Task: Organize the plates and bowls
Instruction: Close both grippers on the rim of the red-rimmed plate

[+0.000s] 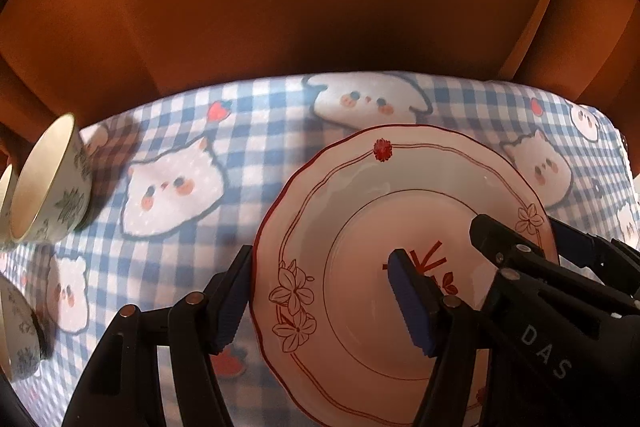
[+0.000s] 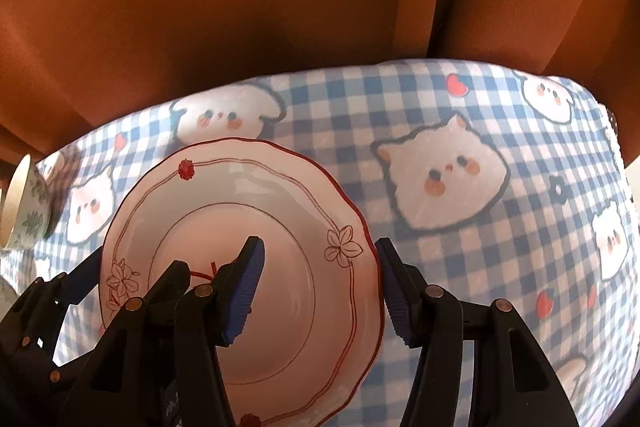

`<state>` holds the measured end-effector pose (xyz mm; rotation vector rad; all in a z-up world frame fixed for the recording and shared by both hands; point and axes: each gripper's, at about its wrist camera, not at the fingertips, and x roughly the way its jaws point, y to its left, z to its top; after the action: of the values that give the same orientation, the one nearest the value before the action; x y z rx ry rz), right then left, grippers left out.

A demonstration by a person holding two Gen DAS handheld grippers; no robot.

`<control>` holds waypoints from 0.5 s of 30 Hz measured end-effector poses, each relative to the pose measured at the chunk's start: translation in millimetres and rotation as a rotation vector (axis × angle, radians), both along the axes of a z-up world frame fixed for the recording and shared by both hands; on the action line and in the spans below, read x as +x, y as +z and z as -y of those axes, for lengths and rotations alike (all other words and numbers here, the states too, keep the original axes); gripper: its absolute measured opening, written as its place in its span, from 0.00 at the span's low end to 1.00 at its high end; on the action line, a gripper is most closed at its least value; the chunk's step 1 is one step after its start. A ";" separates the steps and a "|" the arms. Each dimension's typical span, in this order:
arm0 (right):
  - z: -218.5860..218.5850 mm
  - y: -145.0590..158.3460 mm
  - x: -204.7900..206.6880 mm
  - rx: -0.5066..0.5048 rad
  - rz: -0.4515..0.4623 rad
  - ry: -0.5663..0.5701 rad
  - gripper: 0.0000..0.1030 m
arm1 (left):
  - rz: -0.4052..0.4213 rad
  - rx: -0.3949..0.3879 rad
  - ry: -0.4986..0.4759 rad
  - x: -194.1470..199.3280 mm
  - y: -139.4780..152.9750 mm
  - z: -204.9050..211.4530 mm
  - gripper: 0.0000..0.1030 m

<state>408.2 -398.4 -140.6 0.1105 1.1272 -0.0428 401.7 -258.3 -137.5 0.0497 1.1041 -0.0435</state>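
Observation:
A pink plate (image 1: 360, 187) with a scalloped red rim and red flower drawings lies on the blue checked tablecloth (image 1: 256, 131). My left gripper (image 1: 320, 257) is open and straddles the plate's left rim, one blue pad just outside the edge and the other above the well. In the right wrist view the same plate (image 2: 248, 195) has my right gripper (image 2: 319, 243) open across its right rim in the same way. The inner pads stand clear of the plate. The right gripper (image 1: 524, 235) also shows over the plate's right side in the left wrist view.
A white bowl with green flowers (image 1: 48, 183) lies tipped on its side at the table's left, seen also as the bowl (image 2: 24, 203). Another bowl (image 1: 16, 331) sits at the lower left. Brown wooden panels (image 1: 280, 7) rise behind the table's far edge.

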 end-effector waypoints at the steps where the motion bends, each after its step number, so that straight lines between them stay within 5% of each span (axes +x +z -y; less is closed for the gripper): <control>1: -2.6 0.3 -3.1 0.001 -0.003 0.002 0.58 | -0.004 0.000 0.001 -3.6 -0.1 -2.9 0.66; 12: -22.7 -0.6 -49.7 0.057 -0.013 0.050 0.57 | -0.020 -0.008 0.006 -56.4 -3.9 -26.3 0.63; 15: -20.7 0.4 -53.6 0.020 0.006 0.051 0.45 | -0.038 -0.005 0.033 -58.4 -10.3 -30.1 0.59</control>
<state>354.6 -377.7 -140.1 0.0999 1.1239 0.0139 343.3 -228.1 -147.8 0.0268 1.1422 -0.0176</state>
